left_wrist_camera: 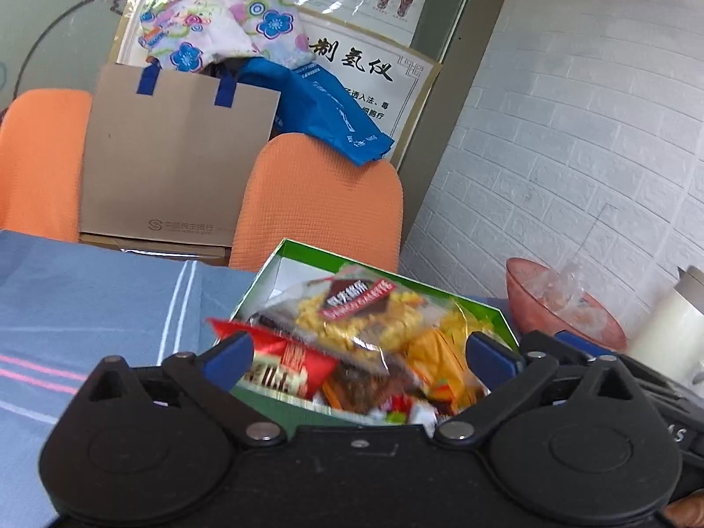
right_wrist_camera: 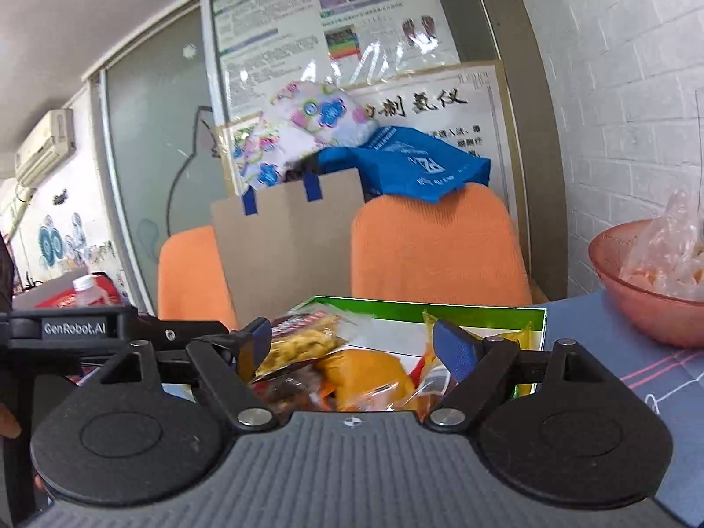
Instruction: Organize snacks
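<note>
A green box (left_wrist_camera: 479, 308) with a white inside sits on the blue cloth and holds several snack packets: a clear bag of yellow puffs (left_wrist_camera: 365, 312), a red packet (left_wrist_camera: 286, 363) and orange packets (left_wrist_camera: 444, 361). My left gripper (left_wrist_camera: 358, 352) is open just above the box's near edge, its blue pads either side of the snacks. In the right wrist view the same box (right_wrist_camera: 440, 310) lies ahead with the yellow puffs (right_wrist_camera: 303, 345) and an orange packet (right_wrist_camera: 374, 378). My right gripper (right_wrist_camera: 350, 347) is open over them and holds nothing.
A pink bowl (left_wrist_camera: 567, 312) with a plastic bag stands right of the box, also in the right wrist view (right_wrist_camera: 638, 295). A white cup (left_wrist_camera: 673, 325) is beside it. Orange chairs (left_wrist_camera: 325, 202) and a brown paper bag (left_wrist_camera: 171, 163) stand behind the table. The striped blue tablecloth (left_wrist_camera: 88, 308) spreads left.
</note>
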Tool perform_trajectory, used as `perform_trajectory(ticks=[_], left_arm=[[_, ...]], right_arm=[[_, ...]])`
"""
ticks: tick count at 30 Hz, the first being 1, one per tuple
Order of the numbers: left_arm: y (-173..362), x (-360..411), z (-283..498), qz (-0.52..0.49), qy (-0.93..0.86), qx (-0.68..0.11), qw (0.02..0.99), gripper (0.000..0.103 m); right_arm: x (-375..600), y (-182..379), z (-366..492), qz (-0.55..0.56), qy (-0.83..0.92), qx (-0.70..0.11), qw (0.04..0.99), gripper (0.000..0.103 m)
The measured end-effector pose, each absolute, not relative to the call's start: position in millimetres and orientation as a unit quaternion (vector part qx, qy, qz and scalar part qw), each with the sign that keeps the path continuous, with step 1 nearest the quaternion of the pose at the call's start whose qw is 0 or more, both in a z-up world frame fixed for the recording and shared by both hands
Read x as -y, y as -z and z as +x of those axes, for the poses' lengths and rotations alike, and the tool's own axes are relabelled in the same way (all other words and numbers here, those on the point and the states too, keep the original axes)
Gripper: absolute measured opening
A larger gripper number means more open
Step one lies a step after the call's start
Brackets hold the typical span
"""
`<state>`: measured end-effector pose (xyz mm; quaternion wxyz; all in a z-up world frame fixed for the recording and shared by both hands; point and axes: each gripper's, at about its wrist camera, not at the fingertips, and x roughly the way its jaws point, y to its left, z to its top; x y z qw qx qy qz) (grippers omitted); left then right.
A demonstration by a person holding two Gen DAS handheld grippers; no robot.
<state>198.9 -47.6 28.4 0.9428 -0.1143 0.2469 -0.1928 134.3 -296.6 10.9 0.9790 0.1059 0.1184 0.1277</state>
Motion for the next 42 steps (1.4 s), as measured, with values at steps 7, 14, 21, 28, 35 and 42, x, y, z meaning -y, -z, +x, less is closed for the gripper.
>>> perform_trajectory(ticks=[7,14,21,28,35,42], left_arm=[[-33,48,138,-0.078,0.160,-0.253,0.951,0.103],[-24,50,96,-0.066,0.126,-0.259,0.955,0.103],[-14,62,80,-0.061,0.116,-0.270,0.954,0.103],[-13,71,71,-0.035,0.103,-0.263,0.959,0.103],[-5,70,71,-0.042,0.099,-0.267,0.958,0.103],[-4,68,69,-0.034,0.093,-0.261,0.960,0.103]], right_arm=[[283,-25,85,0.067,-0.125,-0.133,0.981,0.103],[282,-15,51,0.034,-0.065,-0.167,0.983,0.103],[279,3,37,0.012,-0.026,-0.207,0.978,0.103],[274,9,34,0.008,-0.018,-0.222,0.975,0.103],[267,14,33,0.000,-0.022,-0.232,0.973,0.103],[266,15,35,0.001,-0.018,-0.235,0.972,0.103]])
